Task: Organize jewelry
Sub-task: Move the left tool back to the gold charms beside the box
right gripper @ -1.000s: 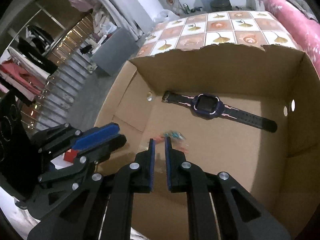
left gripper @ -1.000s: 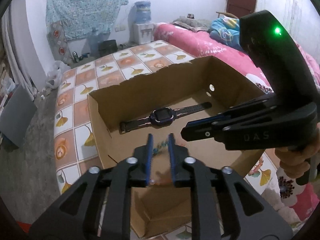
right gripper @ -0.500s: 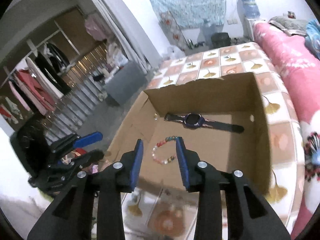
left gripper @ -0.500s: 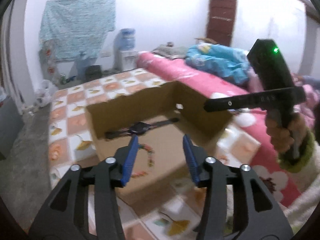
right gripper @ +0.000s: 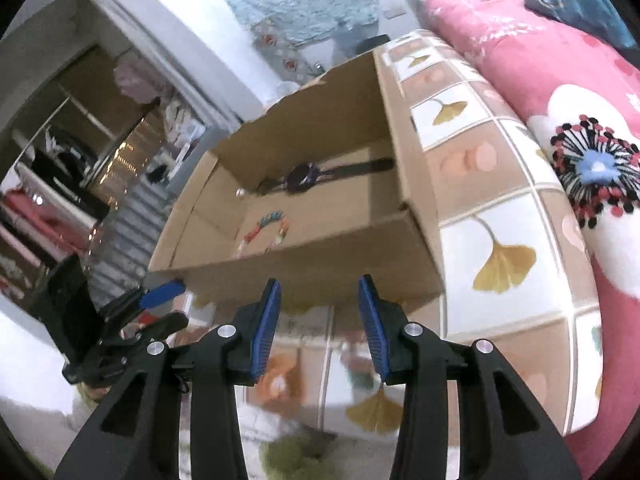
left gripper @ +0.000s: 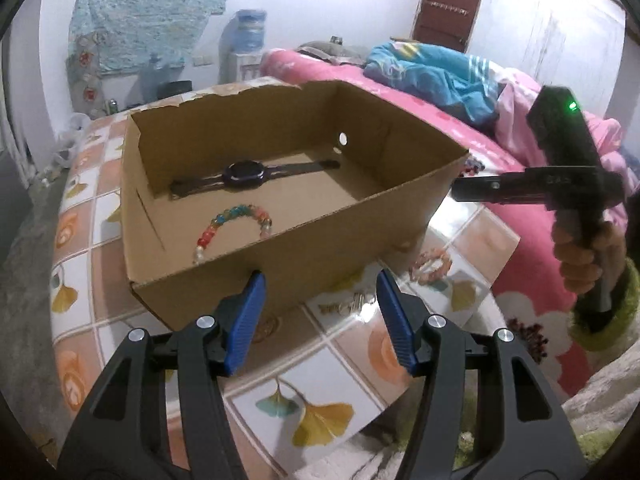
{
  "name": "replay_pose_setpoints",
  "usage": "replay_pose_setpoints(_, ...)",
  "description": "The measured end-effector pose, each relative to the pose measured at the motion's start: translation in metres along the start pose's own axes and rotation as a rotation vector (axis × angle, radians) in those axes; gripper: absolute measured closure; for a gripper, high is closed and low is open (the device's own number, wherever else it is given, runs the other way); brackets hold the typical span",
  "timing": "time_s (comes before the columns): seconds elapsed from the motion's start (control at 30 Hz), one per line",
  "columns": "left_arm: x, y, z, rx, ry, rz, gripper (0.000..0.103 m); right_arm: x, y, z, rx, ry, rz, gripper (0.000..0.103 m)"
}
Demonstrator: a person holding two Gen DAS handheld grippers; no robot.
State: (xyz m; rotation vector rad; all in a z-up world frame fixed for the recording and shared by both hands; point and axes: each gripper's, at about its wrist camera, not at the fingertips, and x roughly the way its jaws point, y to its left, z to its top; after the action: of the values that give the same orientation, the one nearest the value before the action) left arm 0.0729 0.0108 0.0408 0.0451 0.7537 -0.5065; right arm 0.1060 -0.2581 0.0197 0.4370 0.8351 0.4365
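Observation:
A cardboard box [left gripper: 304, 240] stands on the tiled table. Inside lie a dark wristwatch [left gripper: 244, 174] and a coloured bead bracelet [left gripper: 232, 224]; both also show in the right wrist view, the watch [right gripper: 304, 178] and the bracelet [right gripper: 266, 228]. On the table right of the box lie a pink-orange bead bracelet [left gripper: 434, 266] and a small gold piece [left gripper: 348, 306]. My left gripper [left gripper: 320, 320] is open and empty in front of the box. My right gripper [right gripper: 320, 320] is open and empty, also before the box's near wall; in the left wrist view it [left gripper: 560, 190] is held right of the box.
The table [left gripper: 320, 360] has ginkgo-leaf tiles. A pink flowered bed [right gripper: 560, 80] runs along its right side with a blue blanket [left gripper: 432, 76]. A water dispenser [left gripper: 248, 48] stands at the far wall. Clothes racks [right gripper: 60, 160] are at the left.
Both grippers opened, left the coloured bracelet lying in the box, and pulled back out to in front of the box's near wall.

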Motion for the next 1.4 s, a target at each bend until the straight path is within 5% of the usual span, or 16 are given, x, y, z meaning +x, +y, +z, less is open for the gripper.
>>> replay_pose_setpoints(0.13,0.007,0.010,0.008,-0.017,-0.026,0.052,0.048,0.006,-0.004,0.011,0.002,-0.042,0.010,0.063)
replay_pose_setpoints(0.37,0.014,0.000,0.002,-0.022,-0.036,0.025,0.048,0.002,-0.009,0.010,-0.016,-0.092,0.005,0.063)
replay_pose_setpoints(0.77,0.043,-0.052,-0.029,0.106,0.059,-0.053,0.048,0.017,0.005,-0.072,-0.141,0.043,-0.023,0.063)
replay_pose_setpoints(1.07,0.053,-0.053,-0.033,0.078,0.063,-0.067,0.049,0.043,-0.014,-0.056,-0.096,0.027,-0.046,0.070)
replay_pose_setpoints(1.23,0.057,-0.056,-0.031,0.094,0.072,-0.055,0.066,0.041,-0.032,-0.041,-0.033,-0.041,-0.096,0.070)
replay_pose_setpoints(1.4,0.060,-0.058,-0.029,0.119,0.089,-0.031,0.076,0.029,-0.026,-0.049,-0.047,-0.063,-0.040,0.070)
